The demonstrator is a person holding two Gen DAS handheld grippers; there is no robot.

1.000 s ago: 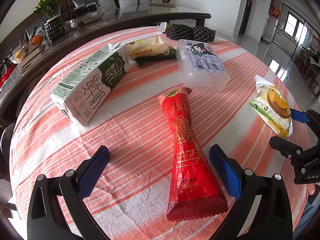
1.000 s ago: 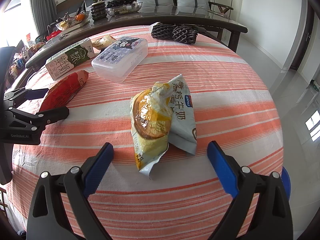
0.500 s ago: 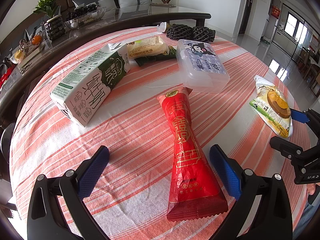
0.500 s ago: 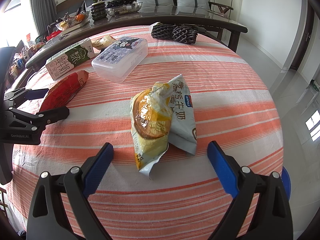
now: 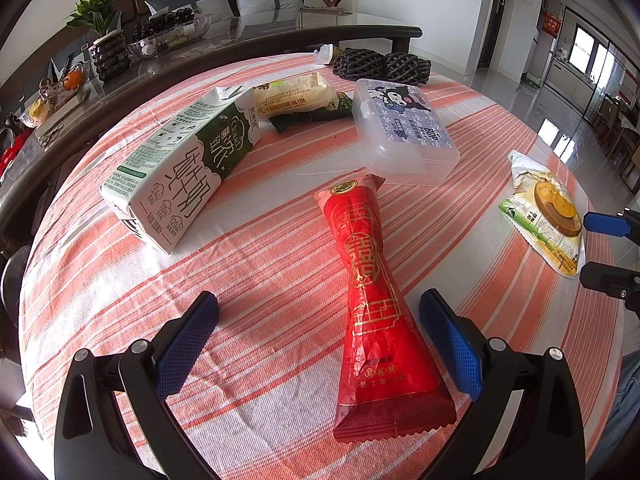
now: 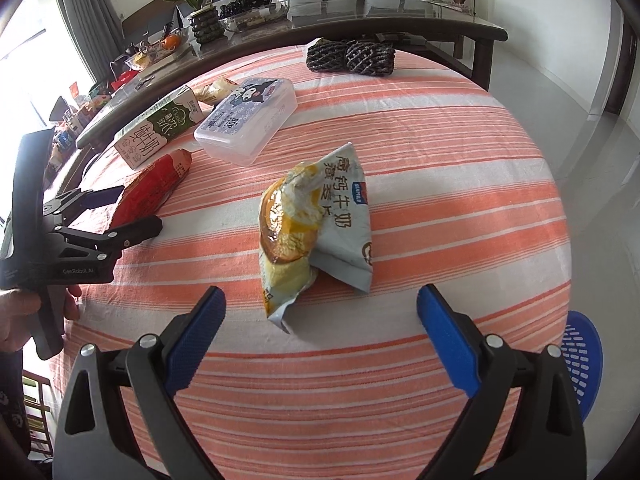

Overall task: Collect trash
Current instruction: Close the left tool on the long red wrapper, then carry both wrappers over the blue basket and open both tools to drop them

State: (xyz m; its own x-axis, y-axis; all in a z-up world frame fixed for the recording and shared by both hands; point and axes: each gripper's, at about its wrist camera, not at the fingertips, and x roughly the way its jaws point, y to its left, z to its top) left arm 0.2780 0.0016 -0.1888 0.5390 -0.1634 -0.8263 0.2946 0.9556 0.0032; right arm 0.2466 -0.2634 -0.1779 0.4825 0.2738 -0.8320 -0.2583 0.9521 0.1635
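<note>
A long red snack wrapper (image 5: 370, 292) lies on the striped tablecloth, its near end between the wide-apart fingers of my left gripper (image 5: 320, 314), which is open. A crumpled yellow and pale-blue snack bag (image 6: 312, 232) lies just ahead of my right gripper (image 6: 322, 306), also open and holding nothing. A green and white milk carton (image 5: 180, 172) lies on its side at the left. A yellowish food packet (image 5: 294, 94) on a dark green wrapper sits behind it. The snack bag (image 5: 546, 216) shows at the right edge of the left wrist view, beside the right gripper's fingers (image 5: 604, 224).
A clear lidded plastic box (image 5: 400, 132) with a cartoon print stands mid-table. Two dark woven rolls (image 6: 352, 56) lie at the far edge. A blue perforated basket (image 6: 580, 364) sits below the table's right edge. A dark glass table (image 5: 248, 36) with a plant is behind. A hand (image 6: 16, 308) holds the left gripper.
</note>
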